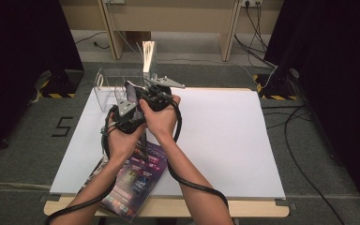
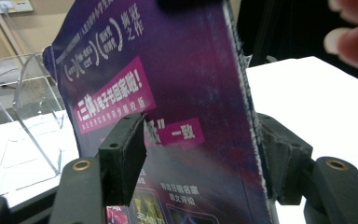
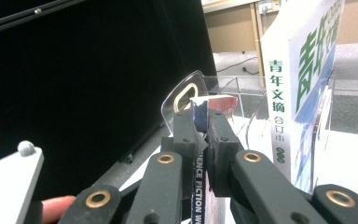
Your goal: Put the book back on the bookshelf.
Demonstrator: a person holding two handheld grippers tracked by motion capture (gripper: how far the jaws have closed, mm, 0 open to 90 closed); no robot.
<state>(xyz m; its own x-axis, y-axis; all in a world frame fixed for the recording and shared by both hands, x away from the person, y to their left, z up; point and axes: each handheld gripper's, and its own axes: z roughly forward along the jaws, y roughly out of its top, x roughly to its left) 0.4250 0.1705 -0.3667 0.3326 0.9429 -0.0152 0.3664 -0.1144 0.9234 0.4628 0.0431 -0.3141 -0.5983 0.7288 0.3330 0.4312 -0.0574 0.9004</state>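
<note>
**Purple magazine held upright at the clear rack**

Upper centre of the high view, both hands are bunched together just in front of the clear acrylic rack (image 1: 104, 84), and between them stands the purple magazine (image 1: 132, 93), up on edge. The right gripper (image 1: 155, 97) has it: in the right gripper view the two black jaws are pressed tight on the magazine's spine (image 3: 200, 140), which runs straight up the middle of the frame with white lettering on dark blue.

The left gripper (image 1: 124, 115) sits lower and to the left in the high view. Its own view tells the story: the purple cover (image 2: 168, 102) fills the centre, tilted, with one pad (image 2: 121, 156) standing off the face at lower left and the other jaw behind the ragged page edge at right. Spread, then, straddling the magazine, not clamping it.

What's around? A white book with green characters (image 3: 303, 70) stands in the rack, upper right of the right gripper view, close beside the held spine; it shows as a pale upright block (image 1: 149, 57) at top centre of the high view. A second glossy magazine (image 1: 133, 180) lies flat at lower left, hanging over the table's front edge, under the forearms. The white tabletop (image 1: 225, 140) stretches right. Black cables trail from both grippers.
</note>
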